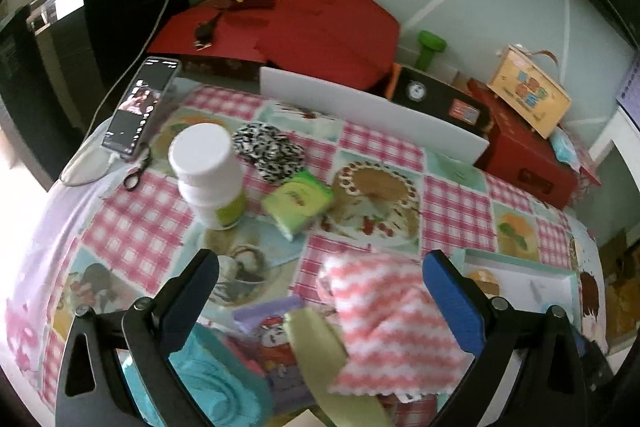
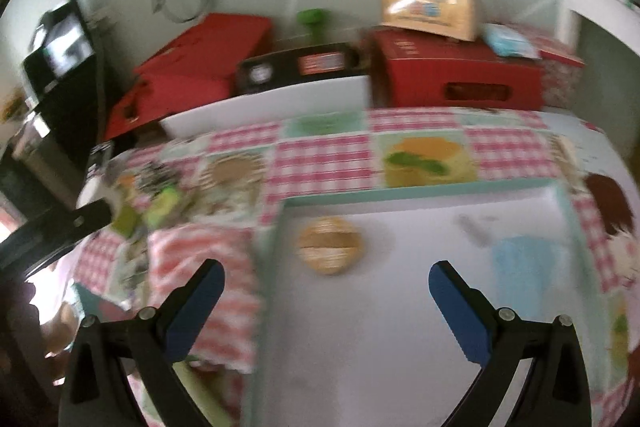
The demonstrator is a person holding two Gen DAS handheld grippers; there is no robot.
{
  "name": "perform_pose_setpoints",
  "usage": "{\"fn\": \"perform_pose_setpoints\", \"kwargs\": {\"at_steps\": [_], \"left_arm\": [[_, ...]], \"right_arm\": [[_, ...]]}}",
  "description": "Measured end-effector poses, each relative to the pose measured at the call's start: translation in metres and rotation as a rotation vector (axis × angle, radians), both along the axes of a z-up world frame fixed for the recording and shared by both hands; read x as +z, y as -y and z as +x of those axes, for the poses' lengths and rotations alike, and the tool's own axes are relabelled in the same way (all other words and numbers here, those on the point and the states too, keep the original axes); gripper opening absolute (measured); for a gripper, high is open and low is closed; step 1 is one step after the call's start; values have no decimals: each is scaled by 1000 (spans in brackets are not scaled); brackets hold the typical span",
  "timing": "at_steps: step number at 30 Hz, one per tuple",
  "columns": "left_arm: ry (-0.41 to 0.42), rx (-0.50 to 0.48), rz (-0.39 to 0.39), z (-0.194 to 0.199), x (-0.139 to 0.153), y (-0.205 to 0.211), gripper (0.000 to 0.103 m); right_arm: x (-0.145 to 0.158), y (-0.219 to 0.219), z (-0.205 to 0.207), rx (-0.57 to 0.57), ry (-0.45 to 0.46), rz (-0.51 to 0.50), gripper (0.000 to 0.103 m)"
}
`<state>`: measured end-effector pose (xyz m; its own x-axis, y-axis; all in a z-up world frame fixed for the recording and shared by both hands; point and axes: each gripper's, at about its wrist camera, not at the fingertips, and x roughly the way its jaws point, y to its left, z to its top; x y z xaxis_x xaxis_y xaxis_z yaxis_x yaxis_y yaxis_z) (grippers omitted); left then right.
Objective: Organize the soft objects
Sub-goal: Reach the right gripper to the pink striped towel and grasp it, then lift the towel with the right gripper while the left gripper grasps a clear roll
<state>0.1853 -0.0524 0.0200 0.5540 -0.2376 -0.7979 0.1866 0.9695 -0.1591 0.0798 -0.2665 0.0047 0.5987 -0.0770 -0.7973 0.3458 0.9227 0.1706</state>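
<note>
- While both tools stand with their jaws spread wide and nothing between them, the soft things lie scattered on the counter [image 1: 132,227] under its checked, picture-printed cover.
- Left tool [image 1: 320,267]: open, hanging over the near part of the counter. A pink-and-white zigzag cloth [image 1: 384,319] lies crumpled between its blue fingers, closer to the right-hand one; whether it touches that finger I cannot tell.
- A pale green ribbon [image 1: 320,351] runs across the near edge of that cloth, and a teal cloth [image 1: 212,383] sits bunched low beside the left-hand finger.
- Farther out from the left tool lie a green tissue pack [image 1: 298,203] and, beyond it, a black-and-white patterned fabric piece [image 1: 268,149].
- A white bottle [image 1: 208,175] stands upright just left of the tissue pack; a phone [image 1: 140,107] leans at the far left corner.
- Right tool [image 2: 326,275]: open, over a shallow white tray [image 2: 420,327] with a teal rim. This view is blurred.
- A round tan item [image 2: 330,245] lies in the tray ahead of the right tool, between its fingers' lines, and a light blue patch [image 2: 524,263] shows farther right in the tray.
- The zigzag cloth lies just outside the tray's left edge, beside the right tool's left-hand finger.
</note>
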Motion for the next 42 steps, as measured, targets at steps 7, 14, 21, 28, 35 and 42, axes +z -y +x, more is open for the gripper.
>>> {"fn": "perform_pose_setpoints", "kwargs": {"at_steps": [7,14,21,28,35,42], "left_arm": [[-63,-3,24,5,-8,-6,101],[-100,10,38,8,-14,-13,101],[-149,11,57,11,-25,-14,101],[-185,-12,93,11,-33,-10,101],[-182,-19,107,11,-33,-9,101],[-184,-20,110,12,-33,-9,101]], "right_arm": [[-10,-47,16,148,0,0,103],[-24,-72,26,226,-14,-3,102],[-35,-80,32,261,-35,11,86],[-41,-80,33,275,-42,74,56],[-41,-76,30,274,-22,142,29],[-37,-72,27,274,0,183,9]]}}
